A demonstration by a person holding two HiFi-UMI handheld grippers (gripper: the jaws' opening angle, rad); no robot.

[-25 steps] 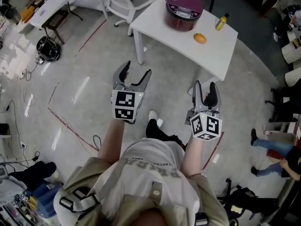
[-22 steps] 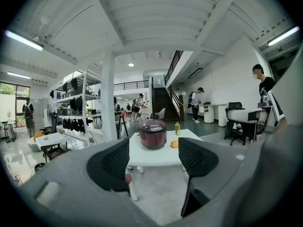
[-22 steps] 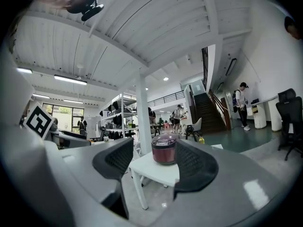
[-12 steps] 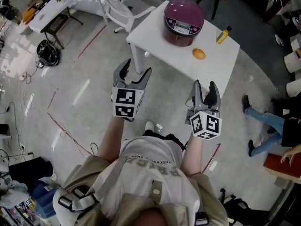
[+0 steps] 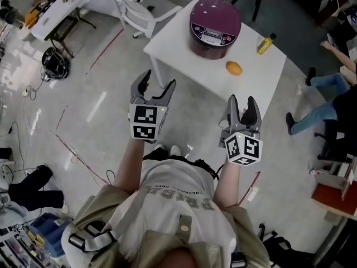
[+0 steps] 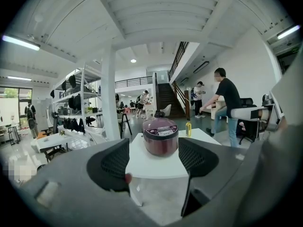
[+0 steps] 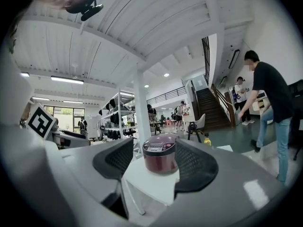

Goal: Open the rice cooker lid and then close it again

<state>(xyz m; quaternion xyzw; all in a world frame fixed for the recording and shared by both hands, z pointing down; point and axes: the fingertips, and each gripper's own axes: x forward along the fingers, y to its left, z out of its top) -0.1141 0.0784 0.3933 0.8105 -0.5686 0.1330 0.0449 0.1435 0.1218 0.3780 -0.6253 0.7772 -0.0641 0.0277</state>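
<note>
A purple rice cooker (image 5: 215, 20) with its lid down stands at the far end of a white table (image 5: 189, 66). Beside it lie an orange (image 5: 234, 68) and a small yellow bottle (image 5: 266, 43). My left gripper (image 5: 157, 87) and right gripper (image 5: 243, 106) hover over the floor short of the table, both open and empty. In the left gripper view the rice cooker (image 6: 161, 136) shows between the pads of my left gripper (image 6: 154, 162), far beyond them. The right gripper view frames the cooker (image 7: 159, 159) the same way, well beyond my right gripper (image 7: 154, 167).
A white chair (image 5: 139, 4) stands behind the table's left corner, and a second table (image 5: 56, 13) stands far left. Cables and red tape lines (image 5: 78, 149) cross the grey floor. Seated people (image 5: 329, 99) are at the right; a standing person (image 6: 227, 103) is beyond the table.
The table and rice cooker have drawn closer to both grippers in the head view. Both grippers keep the same opening. People at the right edge have shifted.
</note>
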